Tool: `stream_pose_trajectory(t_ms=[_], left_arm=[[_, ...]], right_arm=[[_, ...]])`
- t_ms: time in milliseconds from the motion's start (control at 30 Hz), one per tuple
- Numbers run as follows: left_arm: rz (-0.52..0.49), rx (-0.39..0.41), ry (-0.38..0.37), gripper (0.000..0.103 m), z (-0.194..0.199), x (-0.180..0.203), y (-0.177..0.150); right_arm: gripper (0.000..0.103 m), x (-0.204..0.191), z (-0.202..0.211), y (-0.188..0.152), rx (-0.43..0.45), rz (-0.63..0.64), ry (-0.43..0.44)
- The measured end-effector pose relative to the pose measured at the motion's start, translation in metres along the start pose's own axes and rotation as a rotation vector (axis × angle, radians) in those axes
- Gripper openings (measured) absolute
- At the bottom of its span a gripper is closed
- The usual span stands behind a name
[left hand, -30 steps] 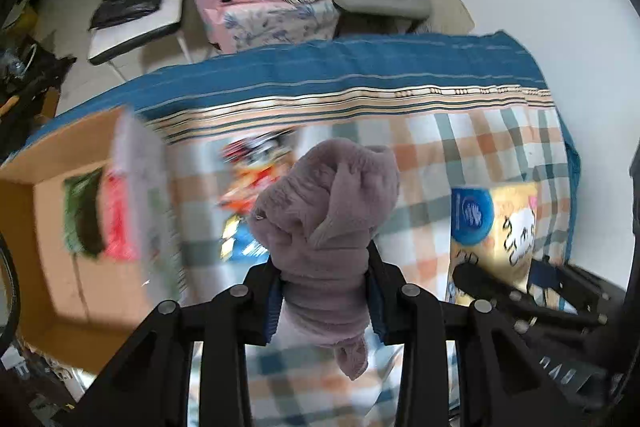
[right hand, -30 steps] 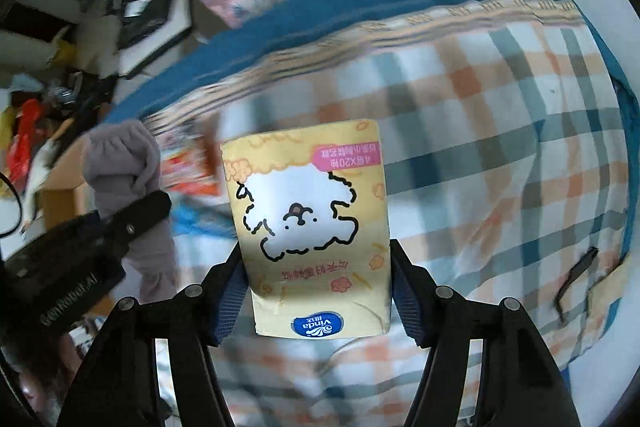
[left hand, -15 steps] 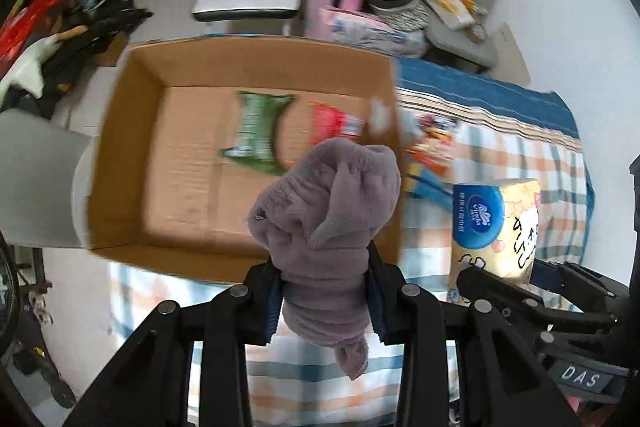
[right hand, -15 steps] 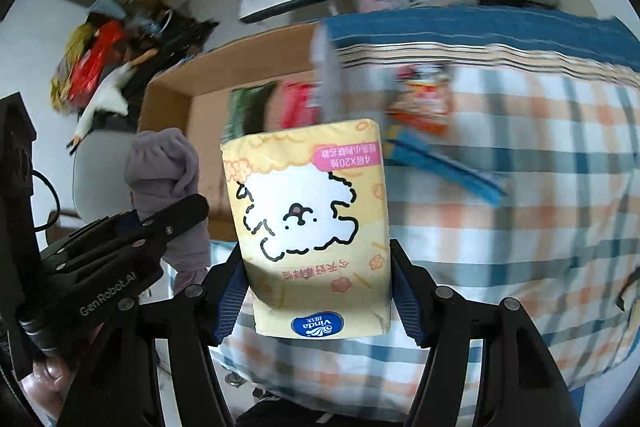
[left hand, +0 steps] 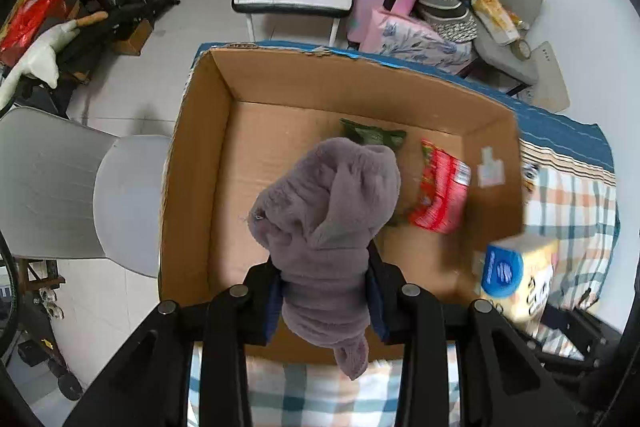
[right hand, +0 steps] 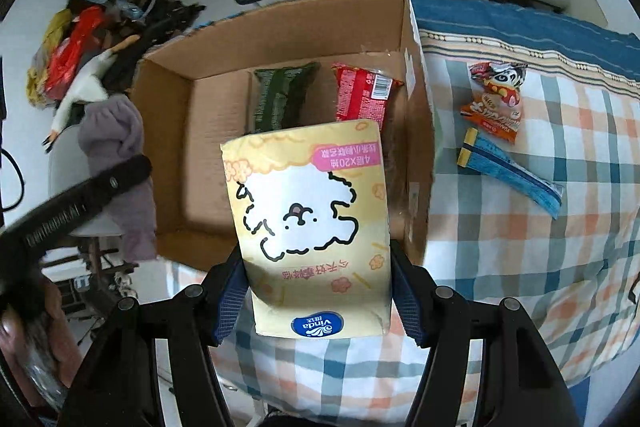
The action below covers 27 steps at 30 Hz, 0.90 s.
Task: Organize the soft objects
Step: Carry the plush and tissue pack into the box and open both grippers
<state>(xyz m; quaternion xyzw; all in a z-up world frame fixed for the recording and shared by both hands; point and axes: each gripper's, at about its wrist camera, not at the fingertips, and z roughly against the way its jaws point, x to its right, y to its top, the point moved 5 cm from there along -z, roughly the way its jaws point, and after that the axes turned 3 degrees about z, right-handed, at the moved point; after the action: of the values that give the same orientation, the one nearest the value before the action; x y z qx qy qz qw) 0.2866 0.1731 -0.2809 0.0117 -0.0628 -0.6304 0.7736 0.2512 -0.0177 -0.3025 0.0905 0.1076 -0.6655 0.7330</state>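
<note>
Your left tongs [left hand: 325, 291] are clamped tight around the waist of a mauve fleece garment [left hand: 326, 223], pinched low so the bulk bunches up ahead of the pads and a loose tail hangs behind. That grip suits a limp thing: squeezed narrow, it cannot slide out while you point straight down. Your right tongs [right hand: 320, 291] stand wider, pressed on both flanks of a yellow Vinda tissue pack [right hand: 310, 223], held by its lower end so the broad printed face stays flat toward the camera.

Directly beyond both tongs lies the open cardboard box [left hand: 200, 155]. On its floor, just ahead of the garment, a dark green packet [left hand: 378, 135] and a red packet [left hand: 442, 195] lie side by side, leaving bare cardboard to the left. I judge you are placed to drop both loads there.

To the right of the right tongs, on the checked bedspread [right hand: 520, 247], an orange snack bag [right hand: 494, 99] and a blue packet [right hand: 510, 173] await sorting.
</note>
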Motion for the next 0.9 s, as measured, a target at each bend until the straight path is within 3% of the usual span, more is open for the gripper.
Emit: stream_pose_trajectory(t_ms=[300, 733, 900], left_arm=[[0.011, -0.095, -0.011, 0.032, -0.067, -0.012, 0.05], [-0.04, -0.179, 0.021, 0.035, -0.112, 0.0, 0.065], [-0.003, -0.211, 0.037, 0.039, -0.115, -0.007, 0.066]], right_arm=[[0.067, 0.007, -0.06, 0.016, -0.076, -0.046, -0.062], [0.068, 0.008, -0.101, 0.018, -0.14, -0.048, -0.113], [0.071, -0.004, -0.104, 0.017, -0.149, -0.037, -0.104]])
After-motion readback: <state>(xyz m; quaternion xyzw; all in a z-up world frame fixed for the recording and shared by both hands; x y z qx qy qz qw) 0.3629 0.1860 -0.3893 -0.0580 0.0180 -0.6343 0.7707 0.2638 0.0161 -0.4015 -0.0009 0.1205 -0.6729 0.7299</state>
